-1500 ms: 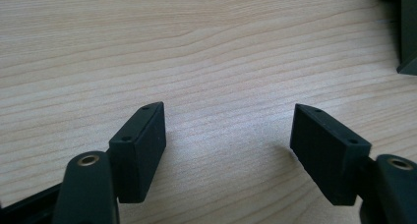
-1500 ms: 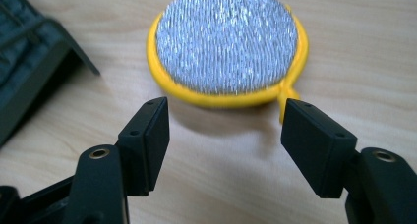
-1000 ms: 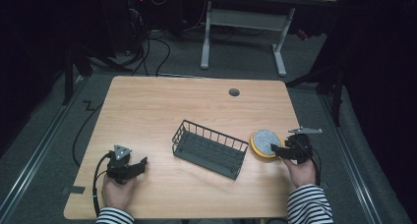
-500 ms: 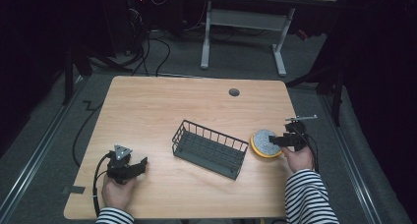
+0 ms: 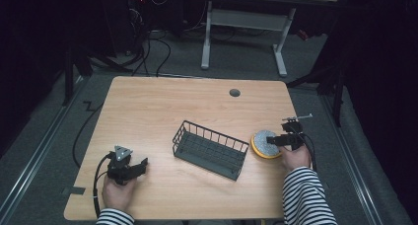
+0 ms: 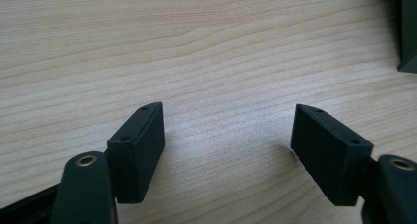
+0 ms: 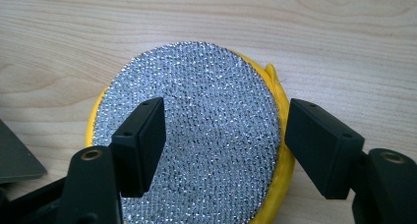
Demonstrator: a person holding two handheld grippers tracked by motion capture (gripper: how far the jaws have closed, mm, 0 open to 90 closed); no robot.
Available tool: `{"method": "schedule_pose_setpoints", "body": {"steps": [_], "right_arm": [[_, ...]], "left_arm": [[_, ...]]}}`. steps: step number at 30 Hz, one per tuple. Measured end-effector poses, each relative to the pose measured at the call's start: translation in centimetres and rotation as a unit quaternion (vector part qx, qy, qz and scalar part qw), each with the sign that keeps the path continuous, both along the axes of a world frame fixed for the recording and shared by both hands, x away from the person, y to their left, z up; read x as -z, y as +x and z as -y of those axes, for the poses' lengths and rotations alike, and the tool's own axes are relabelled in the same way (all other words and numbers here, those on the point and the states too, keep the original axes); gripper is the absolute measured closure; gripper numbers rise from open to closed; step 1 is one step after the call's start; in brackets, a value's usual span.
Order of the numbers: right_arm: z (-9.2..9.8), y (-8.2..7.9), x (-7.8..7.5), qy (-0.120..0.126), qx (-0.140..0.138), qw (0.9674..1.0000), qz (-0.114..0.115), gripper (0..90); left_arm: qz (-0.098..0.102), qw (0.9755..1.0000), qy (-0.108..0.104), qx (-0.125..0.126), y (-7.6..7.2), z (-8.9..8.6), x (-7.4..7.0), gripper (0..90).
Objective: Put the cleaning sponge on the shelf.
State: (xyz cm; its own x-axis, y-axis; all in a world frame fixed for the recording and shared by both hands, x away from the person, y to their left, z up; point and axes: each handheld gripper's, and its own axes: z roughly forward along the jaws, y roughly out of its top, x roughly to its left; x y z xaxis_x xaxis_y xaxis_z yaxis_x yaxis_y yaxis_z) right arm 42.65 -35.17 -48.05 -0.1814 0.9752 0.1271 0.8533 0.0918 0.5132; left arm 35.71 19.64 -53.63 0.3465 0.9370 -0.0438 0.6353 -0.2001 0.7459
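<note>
Tongs spread: right tongs (image 7: pixel 223 150) over unlabelled scouring pad (image 7: pixel 196 130), left tongs (image 6: pixel 228 153) empty.

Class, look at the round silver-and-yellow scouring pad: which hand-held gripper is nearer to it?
Right. The right hand-held gripper hovers directly over the scouring pad, jaws open with nothing clamped. The left hand-held gripper sits at the table's opposite side, beyond the wire basket.

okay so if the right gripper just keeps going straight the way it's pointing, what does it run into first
Most likely the round scrubbing pad. The right gripper points at it with open jaws standing over its silver top. Beyond it sits the wire basket, though depth is hard to judge.
</note>
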Motion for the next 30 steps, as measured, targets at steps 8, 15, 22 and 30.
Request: {"method": "schedule_pose_setpoints", "body": {"steps": [8, 15, 22, 30], "right_arm": [[-0.2, 0.3, 0.7, -0.018, 0.001, 0.9997, -0.018, 32.0], [0.5, 0.8, 1.4, 0.011, 0.019, 0.9989, -0.040, 27.5], [1.3, 1.0, 1.8, 0.052, 0.018, 0.9968, -0.057, 34.1], [1.3, 1.0, 1.6, 0.066, 0.003, 0.9957, -0.064, 57.8]], "left_arm": [[0.000, 1.0000, 0.000, 0.000, 0.0, 0.0, 0.0, 29.3], [0.000, 1.0000, -0.001, 0.000, 0.0, 0.0, 0.0, 29.0], [0.000, 1.0000, 0.000, 0.000, 0.0, 0.0, 0.0, 29.0], [0.001, 1.0000, 0.002, 0.000, 0.0, 0.1, 0.0, 29.0]]}}
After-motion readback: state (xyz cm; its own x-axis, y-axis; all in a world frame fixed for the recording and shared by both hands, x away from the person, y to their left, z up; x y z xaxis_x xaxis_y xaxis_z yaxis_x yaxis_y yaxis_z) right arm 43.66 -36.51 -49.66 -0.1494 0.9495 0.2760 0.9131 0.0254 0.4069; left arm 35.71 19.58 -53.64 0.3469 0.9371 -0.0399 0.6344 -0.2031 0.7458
